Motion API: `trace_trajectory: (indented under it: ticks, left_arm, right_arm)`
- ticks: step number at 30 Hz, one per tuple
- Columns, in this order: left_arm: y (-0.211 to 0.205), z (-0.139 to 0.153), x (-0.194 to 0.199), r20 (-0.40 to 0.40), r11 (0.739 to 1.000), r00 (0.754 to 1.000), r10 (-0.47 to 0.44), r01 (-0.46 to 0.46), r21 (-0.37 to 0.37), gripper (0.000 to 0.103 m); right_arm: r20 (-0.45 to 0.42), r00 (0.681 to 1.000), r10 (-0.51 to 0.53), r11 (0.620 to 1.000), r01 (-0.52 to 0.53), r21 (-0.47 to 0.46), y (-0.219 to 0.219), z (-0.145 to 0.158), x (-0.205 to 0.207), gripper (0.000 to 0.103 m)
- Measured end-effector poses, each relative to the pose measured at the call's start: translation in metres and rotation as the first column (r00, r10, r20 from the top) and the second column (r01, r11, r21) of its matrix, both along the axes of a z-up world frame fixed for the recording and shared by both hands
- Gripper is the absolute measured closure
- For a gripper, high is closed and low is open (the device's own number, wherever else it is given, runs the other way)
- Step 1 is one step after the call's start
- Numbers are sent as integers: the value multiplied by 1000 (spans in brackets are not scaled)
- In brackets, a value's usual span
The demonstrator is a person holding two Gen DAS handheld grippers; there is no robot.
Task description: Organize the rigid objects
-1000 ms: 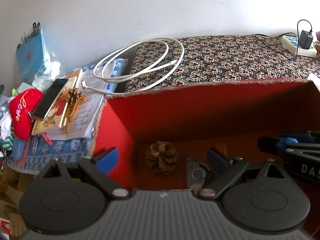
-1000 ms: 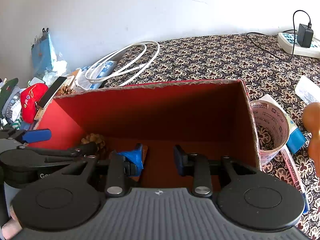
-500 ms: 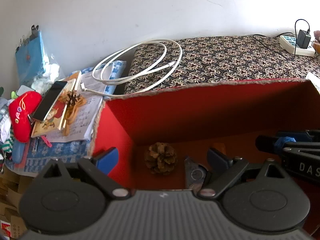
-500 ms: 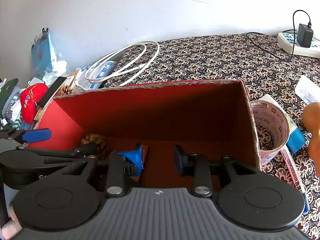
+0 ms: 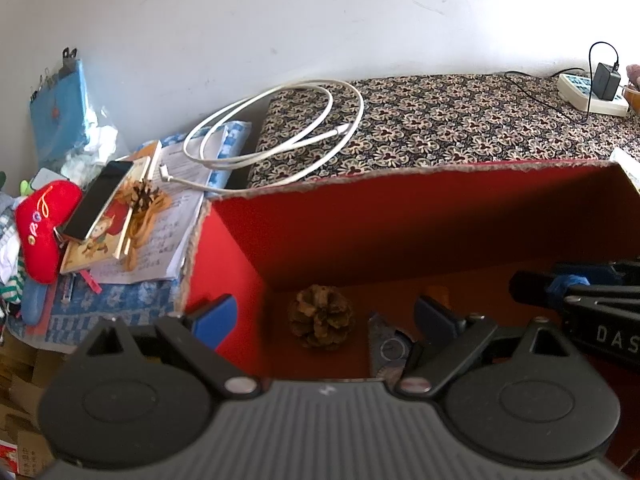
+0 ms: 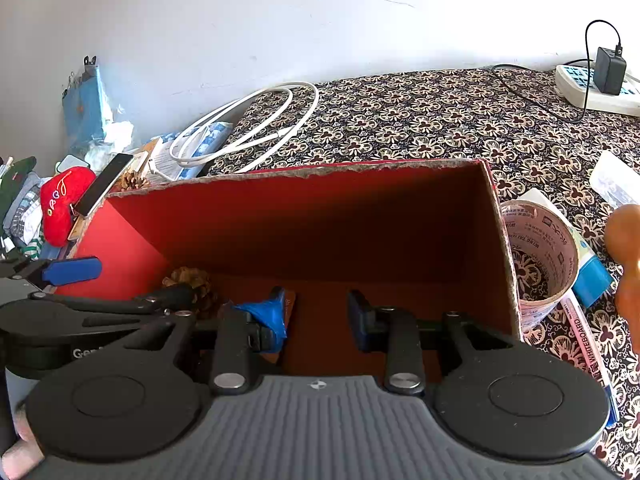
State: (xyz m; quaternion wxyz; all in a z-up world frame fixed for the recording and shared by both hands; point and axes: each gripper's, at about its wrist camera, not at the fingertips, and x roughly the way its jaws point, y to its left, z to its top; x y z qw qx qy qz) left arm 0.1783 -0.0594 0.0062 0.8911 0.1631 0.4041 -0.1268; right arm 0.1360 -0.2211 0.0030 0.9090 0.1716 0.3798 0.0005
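Observation:
A red cardboard box [image 5: 400, 216] stands open on the patterned cloth; it also shows in the right wrist view [image 6: 320, 216]. A pine cone [image 5: 321, 316] lies on its floor at the left, beside a small metal tool [image 5: 386, 346]. The pine cone also shows in the right wrist view [image 6: 192, 280]. My left gripper [image 5: 324, 316] is open and empty, straddling the box's left wall, with its right finger inside. My right gripper [image 6: 316, 312] is open and empty inside the box, above an orange card [image 6: 289, 300].
A white cable coil [image 5: 288, 136], a phone [image 5: 98, 204] on books, a second pine cone [image 5: 140, 194] and a red plush [image 5: 42, 224] lie left of the box. A tape roll [image 6: 540, 256], a whiteboard marker [image 6: 584, 344] and a power strip [image 6: 596, 88] lie to the right.
The left wrist view has shifted slightly. Both grippers stay open over the box and nothing in it has moved.

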Motion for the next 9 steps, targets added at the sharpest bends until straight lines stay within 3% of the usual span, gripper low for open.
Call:
trace_trajectory:
  ticks: [9]
  left_arm:
    - [1,0,0,1,1000,1000,12,-12,1,8]
  right_arm:
    - [0,1000,0,1000,0,0,0,0,0,87]
